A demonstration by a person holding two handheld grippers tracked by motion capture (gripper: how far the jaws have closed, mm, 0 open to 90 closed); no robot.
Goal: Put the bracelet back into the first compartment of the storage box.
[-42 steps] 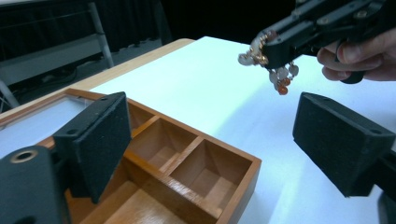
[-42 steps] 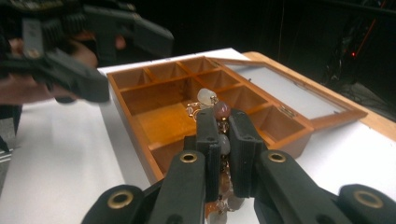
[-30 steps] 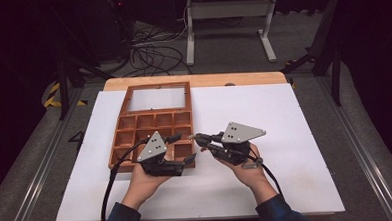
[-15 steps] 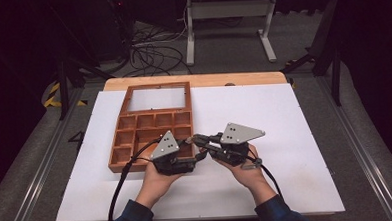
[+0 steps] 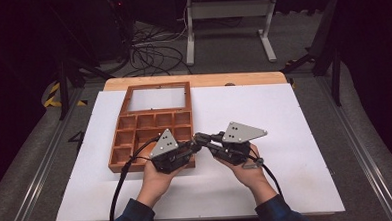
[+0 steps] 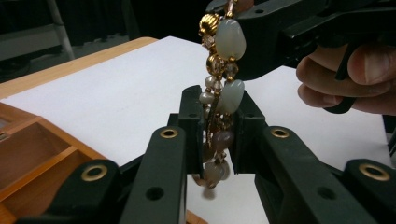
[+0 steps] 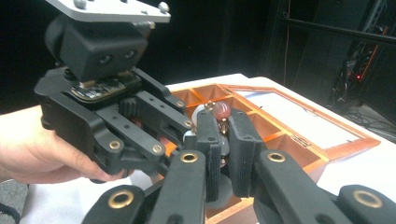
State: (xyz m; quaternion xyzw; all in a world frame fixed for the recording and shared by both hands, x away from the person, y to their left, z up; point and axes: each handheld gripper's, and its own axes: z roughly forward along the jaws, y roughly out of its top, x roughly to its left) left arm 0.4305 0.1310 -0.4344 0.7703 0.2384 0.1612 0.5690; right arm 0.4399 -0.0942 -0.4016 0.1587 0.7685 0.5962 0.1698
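Pinching one beaded bracelet [image 6: 218, 100] from both ends, the left gripper [image 6: 215, 126] has just been closing its jaws onto the strand's lower part, while the right gripper [image 7: 224, 140] clamps the upper part. Pale grey-white oval stones, small pearls, ribbed gold beads and a reddish bead make up the bracelet, held above the wooden tray's [image 5: 134, 128] near right corner. Its small compartments look bare; the lid [image 5: 158, 98] lies open. No writing is legible.
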